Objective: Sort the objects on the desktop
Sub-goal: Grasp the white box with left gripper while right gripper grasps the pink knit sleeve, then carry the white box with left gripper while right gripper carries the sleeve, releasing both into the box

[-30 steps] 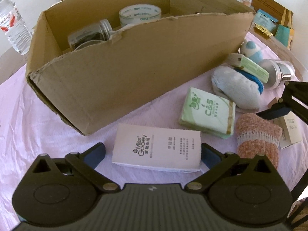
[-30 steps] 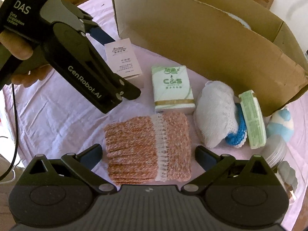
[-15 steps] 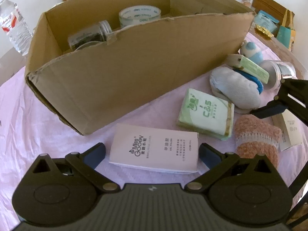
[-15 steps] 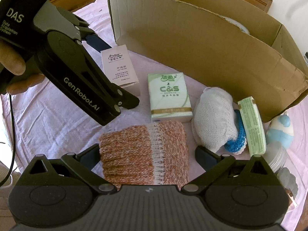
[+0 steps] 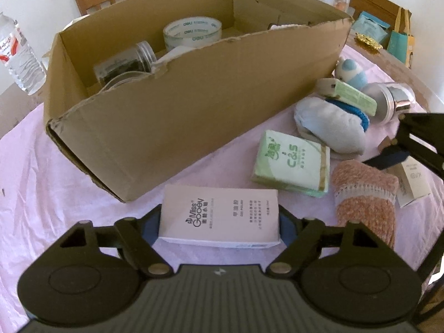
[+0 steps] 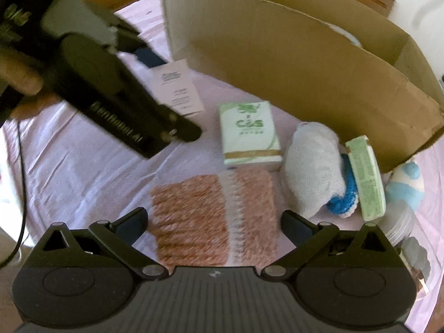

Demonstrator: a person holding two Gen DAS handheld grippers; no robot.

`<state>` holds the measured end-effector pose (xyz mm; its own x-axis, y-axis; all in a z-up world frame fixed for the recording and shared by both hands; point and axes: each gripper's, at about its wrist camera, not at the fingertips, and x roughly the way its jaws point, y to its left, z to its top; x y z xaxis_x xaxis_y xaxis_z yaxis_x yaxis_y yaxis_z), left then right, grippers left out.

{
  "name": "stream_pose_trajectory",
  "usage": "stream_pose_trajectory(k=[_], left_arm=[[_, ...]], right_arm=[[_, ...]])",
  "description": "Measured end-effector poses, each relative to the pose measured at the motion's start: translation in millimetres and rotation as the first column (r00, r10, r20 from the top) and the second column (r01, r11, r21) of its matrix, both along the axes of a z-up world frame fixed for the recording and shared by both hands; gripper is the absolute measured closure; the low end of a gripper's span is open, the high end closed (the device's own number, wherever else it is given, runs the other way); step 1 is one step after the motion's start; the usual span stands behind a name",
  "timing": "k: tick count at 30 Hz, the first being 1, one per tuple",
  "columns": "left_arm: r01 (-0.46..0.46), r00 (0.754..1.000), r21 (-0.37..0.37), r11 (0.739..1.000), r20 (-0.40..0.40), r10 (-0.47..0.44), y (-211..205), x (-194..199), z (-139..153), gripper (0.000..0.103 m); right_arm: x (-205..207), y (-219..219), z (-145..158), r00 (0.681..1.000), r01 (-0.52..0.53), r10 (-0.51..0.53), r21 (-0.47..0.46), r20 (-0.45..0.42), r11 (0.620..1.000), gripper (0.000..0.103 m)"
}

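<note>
My left gripper [image 5: 219,222] is shut on a pale pink Miss Gooey box [image 5: 222,216], its pads touching both ends; the box also shows in the right wrist view [image 6: 177,88]. My right gripper [image 6: 213,222] is open, its fingers on either side of an orange-pink knitted sock [image 6: 213,216] that lies on the pink tablecloth; the sock also shows in the left wrist view [image 5: 363,197]. A large cardboard box [image 5: 172,105] stands behind, holding a tape roll [image 5: 193,32] and a clear jar [image 5: 125,62].
A green C&S tissue pack [image 6: 249,136], a white knitted sock [image 6: 313,172] over a blue one [image 6: 342,199], a green carton [image 6: 366,177], a blue-white toy [image 6: 408,180] and a silver-lidded jar [image 5: 391,102] lie right of the sock. A water bottle [image 5: 19,58] stands far left.
My left gripper has closed on the pink box and lifted slightly toward the cardboard box. My right gripper has stayed open around the orange sock.
</note>
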<state>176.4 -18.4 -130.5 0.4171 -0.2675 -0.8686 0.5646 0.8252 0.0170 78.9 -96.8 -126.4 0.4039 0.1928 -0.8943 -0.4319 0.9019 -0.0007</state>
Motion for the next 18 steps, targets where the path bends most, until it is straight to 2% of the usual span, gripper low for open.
stream_pose_trajectory(k=[3,10,12,18], left_arm=[[-0.009,1.000,-0.001,1.000,-0.005,0.009,3,0,0,0.022],[-0.004,1.000,-0.010,1.000,-0.018,0.004,5,-3,6,0.022],[0.000,1.000,-0.015,1.000,-0.016,0.000,6,-4,9,0.022],[0.015,1.000,-0.035,0.999,-0.014,-0.015,9,-11,26,0.022]], right_arm=[[-10,1,1,1.000,-0.012,0.012,0.013,0.006,1.000,0.000],[-10,3,4,1.000,0.005,-0.005,-0.002,0.005,1.000,0.010],[-10,4,6,1.000,-0.001,0.001,-0.002,0.002,1.000,0.017],[-14,4,11,1.000,0.004,-0.003,0.009,-0.024,1.000,0.025]])
